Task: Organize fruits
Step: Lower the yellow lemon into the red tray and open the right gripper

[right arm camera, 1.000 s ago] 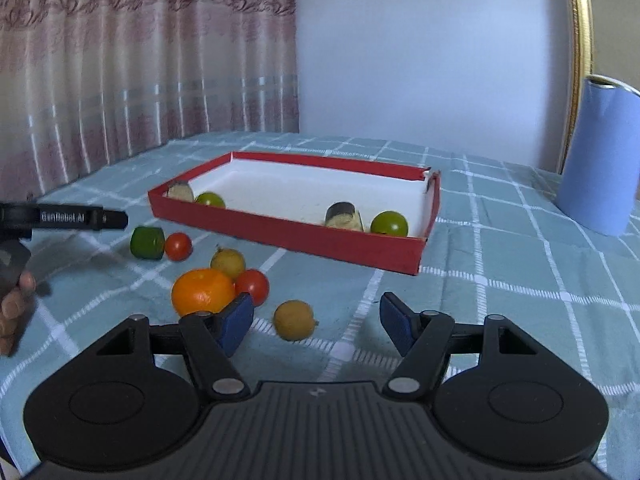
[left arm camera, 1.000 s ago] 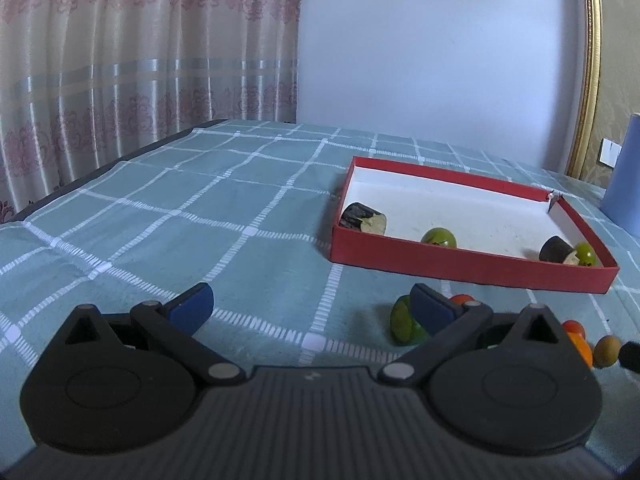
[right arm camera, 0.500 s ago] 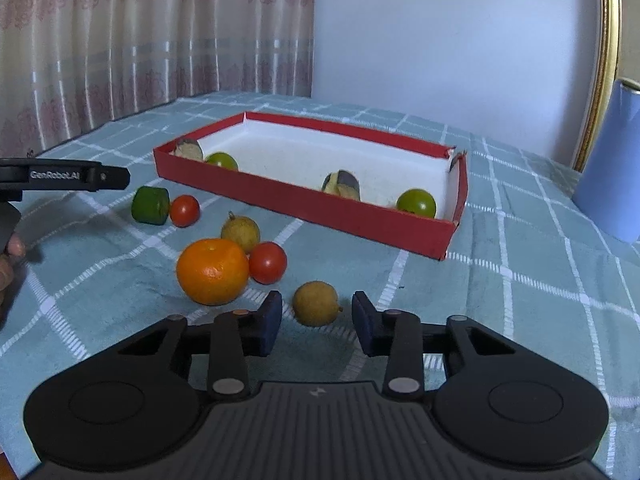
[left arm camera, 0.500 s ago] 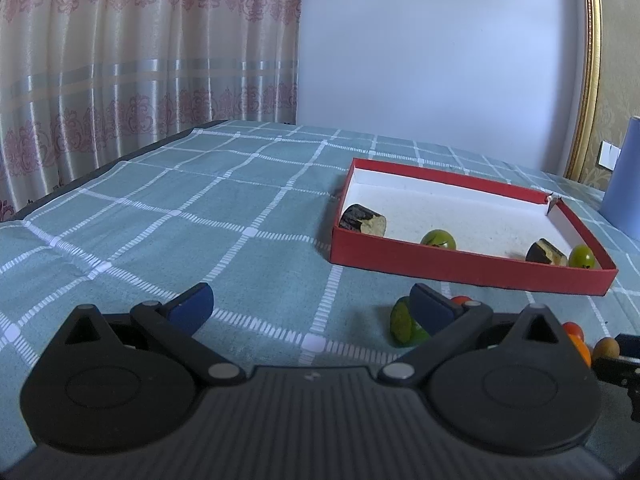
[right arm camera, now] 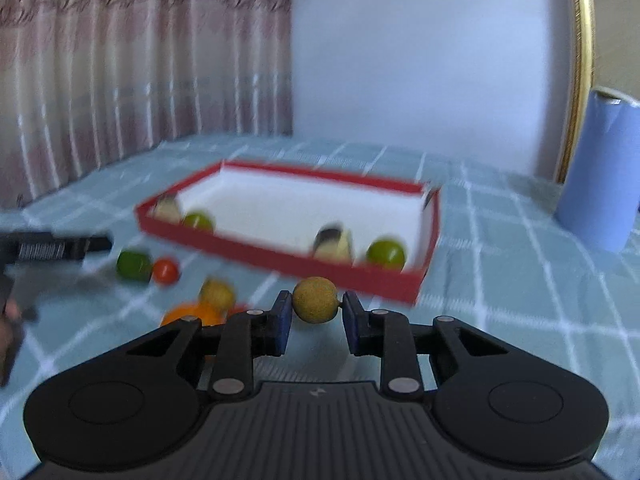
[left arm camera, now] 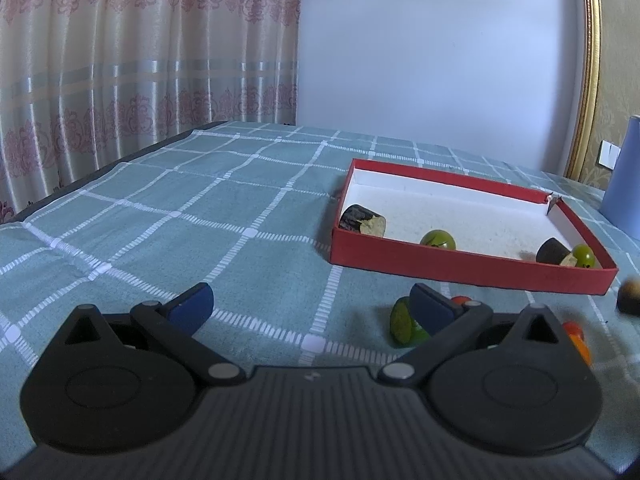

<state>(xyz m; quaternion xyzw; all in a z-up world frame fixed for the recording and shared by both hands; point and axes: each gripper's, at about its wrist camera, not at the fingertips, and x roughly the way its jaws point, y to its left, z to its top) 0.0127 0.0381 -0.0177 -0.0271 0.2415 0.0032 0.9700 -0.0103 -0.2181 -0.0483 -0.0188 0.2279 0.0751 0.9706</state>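
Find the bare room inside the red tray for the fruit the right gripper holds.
The right gripper grips a brown fruit. The red tray is bare across its middle and far side; its near wall is crowded by two dark chunks and two green fruits.

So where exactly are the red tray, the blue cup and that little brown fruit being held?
red tray (right arm camera: 280, 258): right wrist view, on its near red wall.
blue cup (right arm camera: 600, 176): right wrist view, on the middle of its side.
little brown fruit (right arm camera: 315, 299): right wrist view, on its middle, between the fingers.
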